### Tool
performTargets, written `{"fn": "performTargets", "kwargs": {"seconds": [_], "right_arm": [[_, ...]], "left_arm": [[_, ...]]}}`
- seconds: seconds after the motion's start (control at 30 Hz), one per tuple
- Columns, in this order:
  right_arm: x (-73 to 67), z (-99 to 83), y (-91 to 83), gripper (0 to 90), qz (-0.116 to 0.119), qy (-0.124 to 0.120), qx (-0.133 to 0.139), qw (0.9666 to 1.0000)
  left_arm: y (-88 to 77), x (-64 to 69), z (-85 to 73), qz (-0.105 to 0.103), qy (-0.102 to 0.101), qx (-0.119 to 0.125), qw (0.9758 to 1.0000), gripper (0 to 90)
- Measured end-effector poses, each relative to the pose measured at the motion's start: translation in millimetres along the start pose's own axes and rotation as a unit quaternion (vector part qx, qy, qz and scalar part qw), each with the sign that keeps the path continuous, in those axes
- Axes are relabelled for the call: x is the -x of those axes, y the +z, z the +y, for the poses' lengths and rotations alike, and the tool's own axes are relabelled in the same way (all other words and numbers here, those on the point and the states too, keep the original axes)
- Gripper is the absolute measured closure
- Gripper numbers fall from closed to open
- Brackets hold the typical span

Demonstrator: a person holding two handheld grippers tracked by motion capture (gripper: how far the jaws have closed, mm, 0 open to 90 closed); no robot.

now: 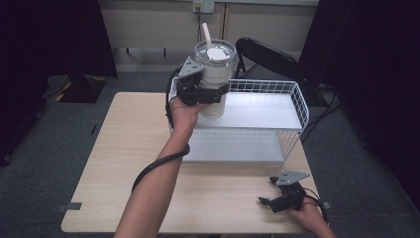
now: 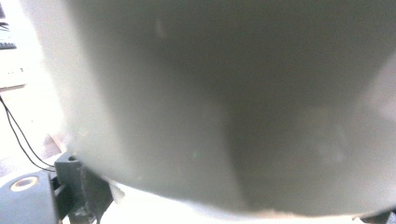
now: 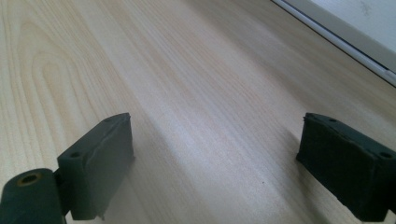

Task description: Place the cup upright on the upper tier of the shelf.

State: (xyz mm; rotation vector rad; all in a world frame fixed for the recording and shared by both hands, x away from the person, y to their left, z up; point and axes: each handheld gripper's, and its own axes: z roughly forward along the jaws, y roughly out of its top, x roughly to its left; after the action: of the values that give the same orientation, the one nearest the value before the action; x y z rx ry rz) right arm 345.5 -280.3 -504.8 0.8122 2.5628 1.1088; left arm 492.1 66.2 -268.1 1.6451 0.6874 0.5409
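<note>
Nearest the camera, the right gripper [image 1: 275,194] rests low on the table [image 1: 124,163] near its front edge, jaws spread wide and empty — its own view shows bare pale woodgrain between two black, blocky pads [image 3: 100,161]. Farther off, the left gripper [image 1: 210,95] is clamped around a tumbler [image 1: 215,74]: smooth, pale, cylindrical, with a clear lid and white straw [image 1: 206,34]. It is held upright over the upper shelf of the rack [image 1: 297,99], a white wire frame with flat shelves. Whether its base touches the shelf is unclear, so placing seems unfinished — release is still to come.
</note>
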Motion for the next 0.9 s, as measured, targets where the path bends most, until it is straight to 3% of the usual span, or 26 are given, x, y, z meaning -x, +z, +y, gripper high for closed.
{"fn": "performTargets", "kwargs": {"seconds": [0.23, 0.37, 0.43, 0.47, 0.5, 0.9], "right_arm": [[0.0, 0.0, 0.0, 9.6, 0.0, 0.0, 0.0, 1.0], [0.0, 0.0, 0.0, 9.6, 0.0, 0.0, 0.0, 1.0], [0.1, 0.0, 0.0, 9.6, 0.0, 0.0, 0.0, 1.0], [0.0, 0.0, 0.0, 9.6, 0.0, 0.0, 0.0, 1.0], [0.0, 0.0, 0.0, 9.6, 0.0, 0.0, 0.0, 1.0], [0.3, 0.0, 0.0, 9.5, 0.001, -0.001, 0.0, 1.0]], "left_arm": [[-1.0, 0.9, 1.9, 0.003, -0.001, -0.012, 0.9999, 8.9], [-1.7, 0.7, 0.5, 0.005, 0.01, -0.023, 0.9997, 9.0], [-0.5, -0.3, -3.3, 0.005, 0.003, -0.046, 0.9989, 8.0], [-1.6, -1.8, -6.6, 0.0, -0.015, -0.042, 0.999, 7.8], [-2.4, -1.4, -7.3, 0.002, -0.017, -0.039, 0.9991, 7.7], [-12.3, 0.6, -10.4, 0.005, -0.014, -0.061, 0.998, 8.7]]}}
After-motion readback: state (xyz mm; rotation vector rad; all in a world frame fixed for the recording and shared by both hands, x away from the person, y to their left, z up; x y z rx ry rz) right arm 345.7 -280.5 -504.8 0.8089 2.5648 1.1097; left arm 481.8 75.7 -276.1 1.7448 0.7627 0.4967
